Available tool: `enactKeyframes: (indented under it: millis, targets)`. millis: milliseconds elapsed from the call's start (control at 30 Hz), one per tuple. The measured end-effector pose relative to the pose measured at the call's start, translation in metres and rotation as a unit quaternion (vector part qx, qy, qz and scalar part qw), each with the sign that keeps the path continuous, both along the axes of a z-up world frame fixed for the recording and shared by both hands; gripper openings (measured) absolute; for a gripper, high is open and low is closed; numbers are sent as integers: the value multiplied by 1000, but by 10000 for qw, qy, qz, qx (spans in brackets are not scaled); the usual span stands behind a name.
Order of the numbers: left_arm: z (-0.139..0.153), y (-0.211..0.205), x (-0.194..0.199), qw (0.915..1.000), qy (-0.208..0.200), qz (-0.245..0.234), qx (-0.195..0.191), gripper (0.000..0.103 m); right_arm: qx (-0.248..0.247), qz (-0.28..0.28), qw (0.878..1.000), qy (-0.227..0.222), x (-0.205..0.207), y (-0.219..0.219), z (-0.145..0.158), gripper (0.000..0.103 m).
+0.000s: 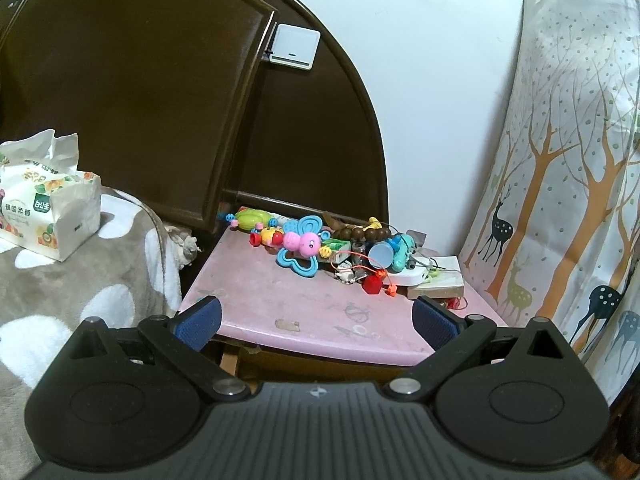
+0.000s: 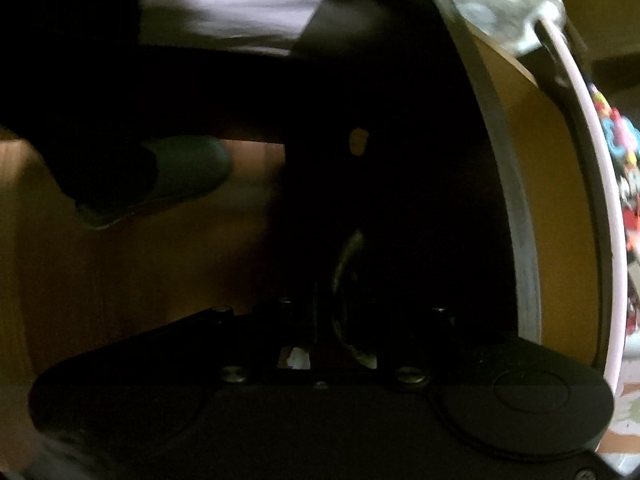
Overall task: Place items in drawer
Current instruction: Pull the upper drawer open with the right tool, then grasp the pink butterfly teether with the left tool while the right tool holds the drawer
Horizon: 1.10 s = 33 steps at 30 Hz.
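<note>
home bedroom | wooden headboard (image 1: 160,92) | blanketed bed (image 1: 80,288) | toy-strewn pink nightstand (image 1: 280,300) | deer-print curtain (image 1: 568,184)

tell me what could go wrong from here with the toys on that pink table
The toy pile is tangled with cords, so lifting one piece may drag others off the pink table. The left gripper hangs open and empty. The right wrist view is dark and blurred, so any drawer pull there is hard to judge.

Colourful toys (image 1: 304,244) heaped along the nightstand's (image 1: 256,296) back edge.

Tissue pack (image 1: 48,208) on spotted blanket (image 1: 80,300), near headboard (image 1: 160,100).
</note>
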<state>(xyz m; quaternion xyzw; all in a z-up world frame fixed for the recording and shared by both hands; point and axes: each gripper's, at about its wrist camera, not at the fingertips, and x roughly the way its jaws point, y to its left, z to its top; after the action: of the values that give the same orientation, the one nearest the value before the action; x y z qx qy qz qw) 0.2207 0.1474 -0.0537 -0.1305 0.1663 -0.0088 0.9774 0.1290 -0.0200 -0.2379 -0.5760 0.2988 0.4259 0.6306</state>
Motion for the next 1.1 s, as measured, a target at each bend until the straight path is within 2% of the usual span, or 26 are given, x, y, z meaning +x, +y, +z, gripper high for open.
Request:
enactKeyframes:
  millis: [333,433,533,700,767,867,967,1100]
  targets:
    - [-5,-9,3,9997,100,-103,197,102,170,-118,9997,-153,-33,-2,-14,14]
    - [-8,-13,5,9993,175,-157,290,102,292,-207,9991,-244,-38,-7,-9,16]
    - [-13,-20,9,9987,291,-224,367,102,399,-131,9984,-380,-44,-10,-15,24]
    - [-19,-34,12,9967,488,-371,536,102,592,-176,9970,-465,-44,-15,-12,25]
    - [-17,-38,12,9960,535,-425,570,102,625,-73,9968,-490,-47,-19,-13,35]
    - [-13,-39,13,9963,665,-411,362,102,632,86,9964,-554,-50,-21,-18,42]
    - [-7,-43,20,9954,789,-422,338,102,734,34,9966,-380,-47,-20,-13,45]
    - [6,-56,36,9914,954,-591,672,102,796,10,9965,-252,-45,-22,-11,49]
